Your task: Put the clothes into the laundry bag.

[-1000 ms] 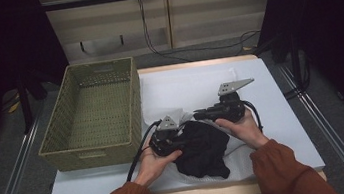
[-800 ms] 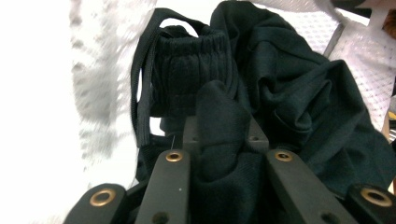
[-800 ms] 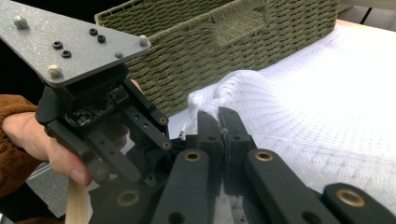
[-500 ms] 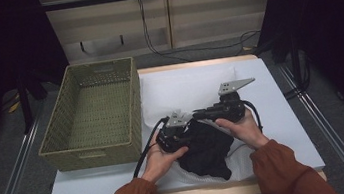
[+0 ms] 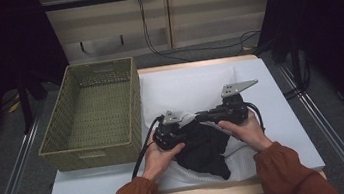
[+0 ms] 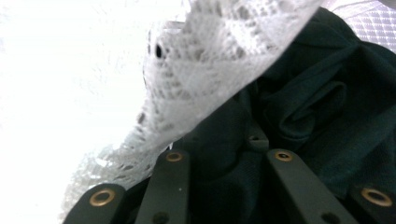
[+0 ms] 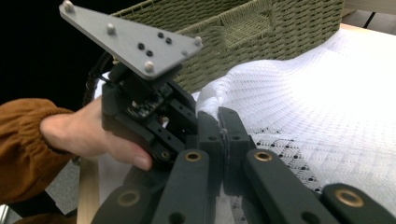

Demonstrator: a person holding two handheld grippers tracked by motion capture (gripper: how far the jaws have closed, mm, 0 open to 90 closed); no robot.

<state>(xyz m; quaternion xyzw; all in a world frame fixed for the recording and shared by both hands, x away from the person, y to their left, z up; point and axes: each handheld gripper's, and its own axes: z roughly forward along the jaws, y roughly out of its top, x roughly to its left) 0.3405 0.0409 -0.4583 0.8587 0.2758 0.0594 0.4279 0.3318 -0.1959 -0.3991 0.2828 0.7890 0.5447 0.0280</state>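
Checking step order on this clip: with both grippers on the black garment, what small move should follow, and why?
Probably lift it toward the woven green basket: the right gripper is shut on white lace cloth, the left gripper is at the crumpled black fabric garment, still on the white table cover.

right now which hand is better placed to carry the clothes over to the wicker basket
Left, probably. The left tongs sit at the dark crumpled garment and white lace cloth, on the side nearer the green woven wicker basket. The right tongs, shut on the white cloth, are farther from it.
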